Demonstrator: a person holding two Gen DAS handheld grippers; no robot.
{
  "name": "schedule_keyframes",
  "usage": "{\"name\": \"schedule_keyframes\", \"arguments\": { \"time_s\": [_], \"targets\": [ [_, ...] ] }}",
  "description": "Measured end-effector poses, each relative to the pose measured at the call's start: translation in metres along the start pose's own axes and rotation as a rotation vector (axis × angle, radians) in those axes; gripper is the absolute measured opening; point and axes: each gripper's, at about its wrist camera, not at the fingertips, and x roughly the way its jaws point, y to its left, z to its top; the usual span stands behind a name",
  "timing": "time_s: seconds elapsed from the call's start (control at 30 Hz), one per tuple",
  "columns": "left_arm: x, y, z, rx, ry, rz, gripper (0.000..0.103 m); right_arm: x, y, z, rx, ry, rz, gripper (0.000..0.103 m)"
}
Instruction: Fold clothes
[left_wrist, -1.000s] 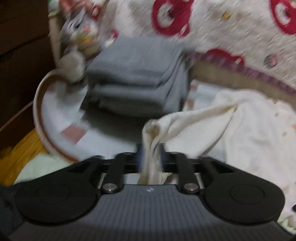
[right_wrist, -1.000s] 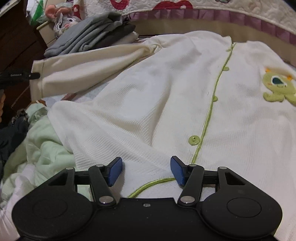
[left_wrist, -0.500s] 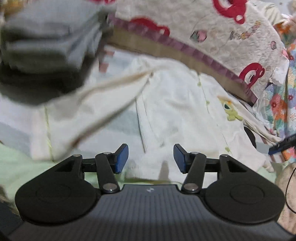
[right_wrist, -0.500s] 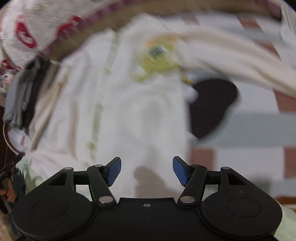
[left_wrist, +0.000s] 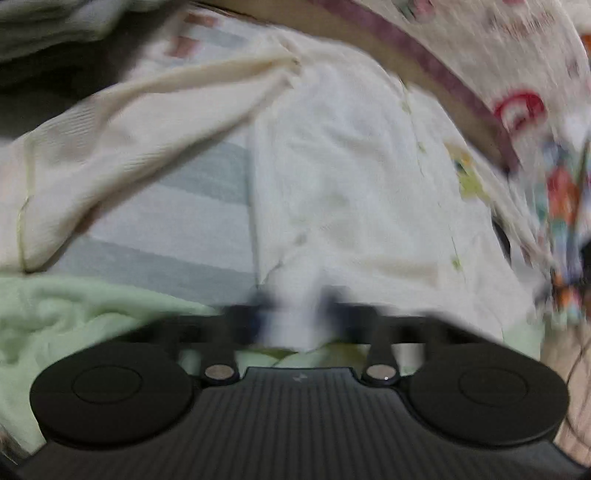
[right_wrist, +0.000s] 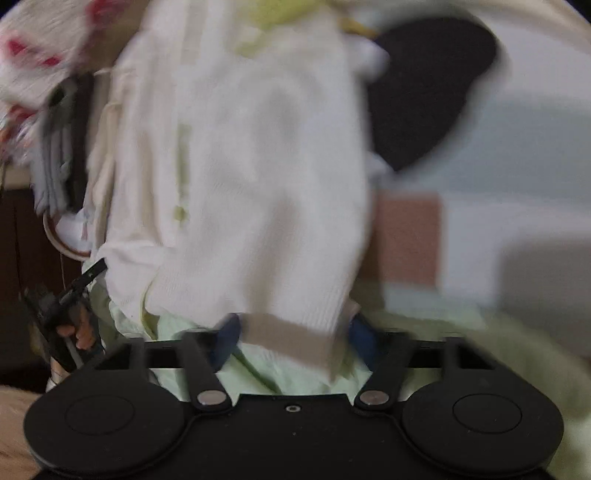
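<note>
Soft, limp cream knit cardigan (left_wrist: 354, 177) sags, so lift its hem: your left gripper (left_wrist: 293, 321) pinches it, right gripper (right_wrist: 291, 332) closing around it.

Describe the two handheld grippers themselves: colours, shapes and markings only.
Both are alike. The left gripper has a black body with fine ribbing, a small pale logo, two round black discs at its sides and black link arms on silver pivot pins. The right gripper has a smoother black body with a small central screw, and its fingertips carry blue pads. The left's pads are blurred.
</note>
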Motion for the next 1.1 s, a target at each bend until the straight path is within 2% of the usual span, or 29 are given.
{"name": "schedule_keyframes", "arguments": {
  "time_s": [0.07, 0.1, 0.17, 0.23, 0.3, 0.37, 0.4, 0.43, 0.47, 0.5, 0.57, 0.63, 0.7, 0.8, 0.87, 0.93, 0.97, 1.0, 1.03, 1.07, 1.1],
  "targets": [
    [-0.005, -0.015, 0.013, 0.108, 0.001, 0.057, 0.006, 0.002, 0.020, 0.014, -0.089, -0.088, 0.150, 0.012],
    [-0.012, -0.020, 0.020, 0.123, -0.036, 0.051, 0.006, 0.005, 0.027, 0.023, -0.105, -0.138, 0.219, 0.012],
    [-0.019, -0.020, 0.033, 0.061, -0.091, 0.027, 0.006, 0.013, 0.031, 0.041, -0.091, -0.247, 0.281, 0.012],
    [-0.014, -0.014, 0.038, -0.030, -0.143, 0.027, 0.006, 0.030, 0.024, 0.055, -0.037, -0.420, 0.326, 0.012],
    [-0.010, -0.007, 0.042, -0.122, -0.195, 0.026, 0.007, 0.048, 0.015, 0.064, 0.050, -0.492, 0.223, 0.014],
    [-0.003, -0.003, 0.036, -0.160, -0.189, 0.032, 0.007, 0.053, 0.019, 0.066, -0.001, -0.485, 0.072, 0.019],
    [0.001, -0.003, 0.028, -0.151, -0.170, 0.043, 0.007, 0.052, 0.018, 0.064, -0.024, -0.483, 0.035, 0.022],
    [0.004, -0.004, 0.020, -0.139, -0.154, 0.055, 0.007, 0.050, 0.013, 0.061, -0.015, -0.474, 0.052, 0.024],
    [0.007, -0.004, 0.013, -0.135, -0.139, 0.063, 0.007, 0.049, 0.007, 0.058, -0.003, -0.464, 0.076, 0.030],
    [0.009, -0.003, 0.007, -0.141, -0.126, 0.064, 0.008, 0.046, -0.003, 0.058, 0.030, -0.447, 0.113, 0.041],
    [0.012, 0.000, -0.001, -0.168, -0.109, 0.049, 0.008, 0.048, -0.007, 0.060, 0.057, -0.410, 0.180, 0.054],
    [0.014, 0.003, -0.002, -0.186, -0.104, 0.038, 0.011, 0.048, -0.006, 0.062, 0.033, -0.396, 0.200, 0.054],
    [0.017, 0.003, -0.002, -0.190, -0.096, 0.046, 0.027, 0.049, 0.000, 0.060, -0.026, -0.374, 0.165, 0.057],
    [0.024, 0.003, -0.002, -0.196, -0.081, 0.048, 0.043, 0.055, 0.009, 0.055, -0.092, -0.392, 0.066, 0.057],
    [0.030, 0.002, -0.001, -0.199, -0.058, 0.061, 0.048, 0.052, 0.015, 0.053, -0.149, -0.440, 0.027, 0.056],
    [0.034, -0.001, 0.001, -0.190, -0.042, 0.079, 0.051, 0.049, 0.021, 0.051, -0.208, -0.490, -0.012, 0.030],
    [0.035, -0.003, 0.003, -0.184, -0.040, 0.078, 0.052, 0.048, 0.024, 0.050, -0.238, -0.515, -0.031, 0.012],
    [0.035, -0.003, 0.004, -0.184, -0.036, 0.062, 0.047, 0.044, 0.026, 0.049, -0.238, -0.523, -0.027, 0.012],
    [0.035, -0.003, 0.006, -0.188, -0.032, 0.045, 0.034, 0.039, 0.027, 0.047, -0.234, -0.529, -0.020, 0.012],
    [0.033, -0.004, 0.008, -0.193, -0.025, 0.034, 0.006, 0.035, 0.029, 0.046, -0.231, -0.534, -0.012, 0.012],
    [0.030, -0.007, 0.011, -0.196, -0.016, 0.024, 0.005, 0.031, 0.031, 0.045, -0.227, -0.540, -0.005, 0.012]
  ]
}}
